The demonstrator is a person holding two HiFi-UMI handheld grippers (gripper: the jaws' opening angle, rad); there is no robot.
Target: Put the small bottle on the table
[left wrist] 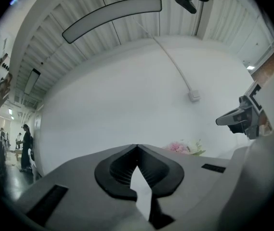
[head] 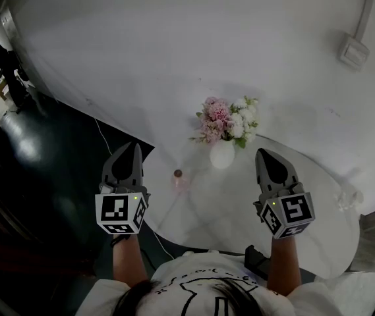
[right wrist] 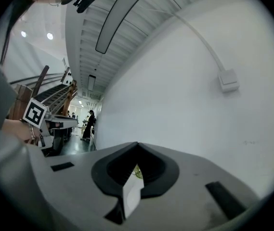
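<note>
The small pinkish bottle (head: 178, 180) with a brown cap stands upright on the white marble table (head: 227, 216), left of the vase. My left gripper (head: 134, 147) hovers just left of the bottle, over the table's left edge, apart from it. Its jaws meet at the tip in the left gripper view (left wrist: 137, 147), shut with nothing between them. My right gripper (head: 265, 154) floats over the table to the right of the vase, and its jaws also meet at a point (right wrist: 137, 144), shut and empty. Both grippers point level toward the white wall.
A white vase (head: 222, 154) with pink and white flowers (head: 227, 120) stands at the table's far edge. A small white object (head: 348, 199) lies at the right rim. Dark floor (head: 42, 176) drops off to the left. A cable box (head: 354, 51) hangs on the wall.
</note>
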